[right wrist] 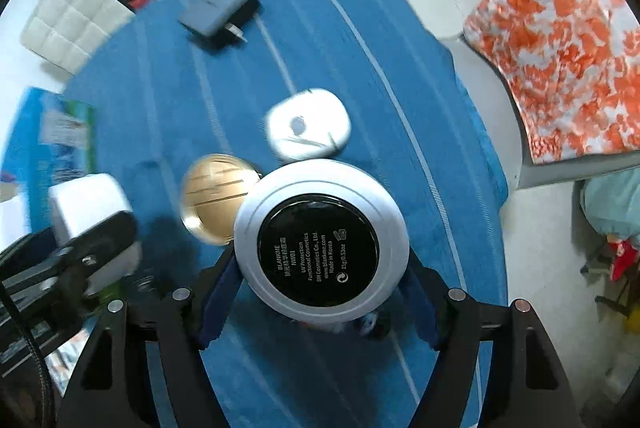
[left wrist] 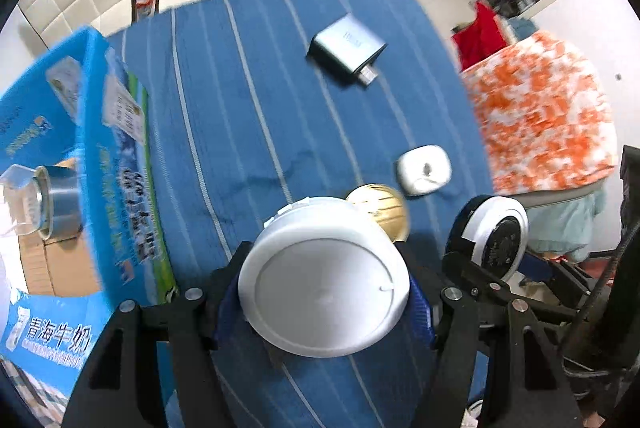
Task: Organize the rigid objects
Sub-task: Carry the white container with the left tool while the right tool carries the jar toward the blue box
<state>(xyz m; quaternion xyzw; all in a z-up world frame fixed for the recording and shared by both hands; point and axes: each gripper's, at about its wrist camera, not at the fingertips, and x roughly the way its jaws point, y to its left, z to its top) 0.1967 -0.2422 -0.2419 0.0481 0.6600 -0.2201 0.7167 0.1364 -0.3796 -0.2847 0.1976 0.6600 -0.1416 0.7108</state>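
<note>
My left gripper (left wrist: 324,292) is shut on a round white jar (left wrist: 324,276), held above the blue striped cloth (left wrist: 240,108). My right gripper (right wrist: 320,268) is shut on a round silver compact (right wrist: 320,240) with a black label underneath; its blue pads (right wrist: 222,276) flank the rim. From the left wrist view the compact (left wrist: 496,232) hangs tilted at the right. The right wrist view has the white jar (right wrist: 88,204) at its left edge. On the cloth lie a gold round case (left wrist: 380,212) (right wrist: 212,196), a white earbud case (left wrist: 424,170) (right wrist: 308,126) and a grey charger (left wrist: 346,46) (right wrist: 216,8).
An open blue milk carton box (left wrist: 116,164) stands at the cloth's left edge with a roll of clear tape (left wrist: 48,204) inside. An orange-and-white blanket (left wrist: 540,116) (right wrist: 560,40) lies off the right side. Chairs and clutter stand on the floor beyond the far edge.
</note>
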